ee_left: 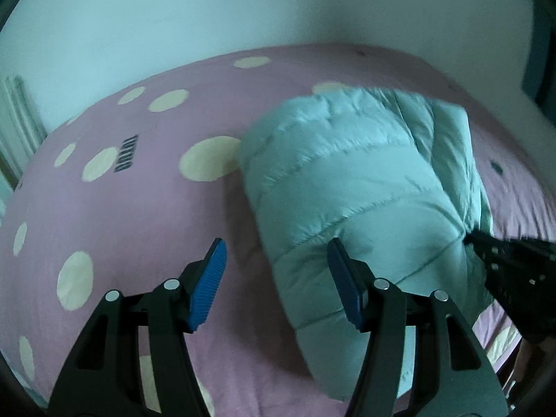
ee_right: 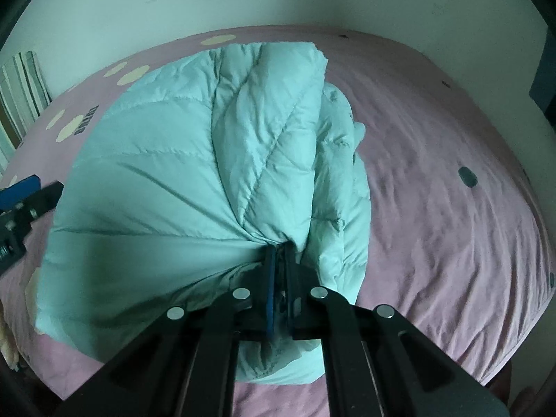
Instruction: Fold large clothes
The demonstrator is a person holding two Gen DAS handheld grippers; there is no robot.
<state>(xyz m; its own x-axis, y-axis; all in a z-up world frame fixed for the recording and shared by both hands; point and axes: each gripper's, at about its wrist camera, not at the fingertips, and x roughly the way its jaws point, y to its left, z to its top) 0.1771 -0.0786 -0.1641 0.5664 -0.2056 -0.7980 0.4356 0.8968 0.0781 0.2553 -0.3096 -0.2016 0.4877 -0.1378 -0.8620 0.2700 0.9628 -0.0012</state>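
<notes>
Centrally on the bed, well away from its far edge along the wall: a pale mint quilted puffer jacket, bunched and partly folded over itself on the pink sheet with cream dots. Right gripper clamped tight on a gathered pinch of the jacket at its near edge, fabric puckering into radiating creases around the blue pads. Left gripper apart and holding nothing, one blue finger just at the jacket's side, the other over bare sheet toward the bed's left side.
</notes>
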